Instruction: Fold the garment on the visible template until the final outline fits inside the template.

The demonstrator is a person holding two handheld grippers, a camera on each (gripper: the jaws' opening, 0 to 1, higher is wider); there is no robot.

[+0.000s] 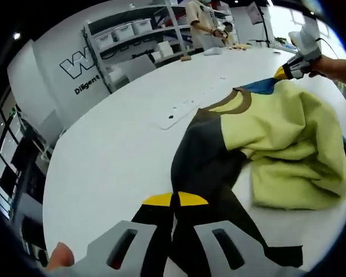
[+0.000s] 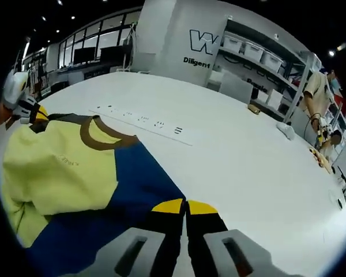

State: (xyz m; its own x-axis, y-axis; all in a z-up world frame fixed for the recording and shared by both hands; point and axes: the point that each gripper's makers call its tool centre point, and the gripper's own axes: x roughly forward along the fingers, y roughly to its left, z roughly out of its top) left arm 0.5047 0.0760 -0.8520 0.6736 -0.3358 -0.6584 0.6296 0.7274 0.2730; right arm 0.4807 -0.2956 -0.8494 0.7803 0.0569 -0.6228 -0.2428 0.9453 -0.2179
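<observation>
**Garment gripped at both sleeves as fold is prepared**

In the left gripper view, the left gripper [image 1: 174, 202] is seen at the bottom centre, its yellow-tipped jaws pressed together on the dark grey sleeve [image 1: 202, 167] of the garment [image 1: 277, 144], which lies rumpled across the right half of the frame on the white table [image 1: 115, 156]. At the upper right, the right gripper [image 1: 282, 72] is held by a hand [image 1: 334, 66] at the blue sleeve [image 1: 262, 86].

In the right gripper view, the right gripper's jaws are closed at the bottom centre on the blue sleeve, with the yellow body spread to the left. The left gripper is glimpsed at the far left edge.

The step in hand is judged to be an early fold; next, both sleeves would need to be carried inward over the body. No template outline can be made out.
</observation>
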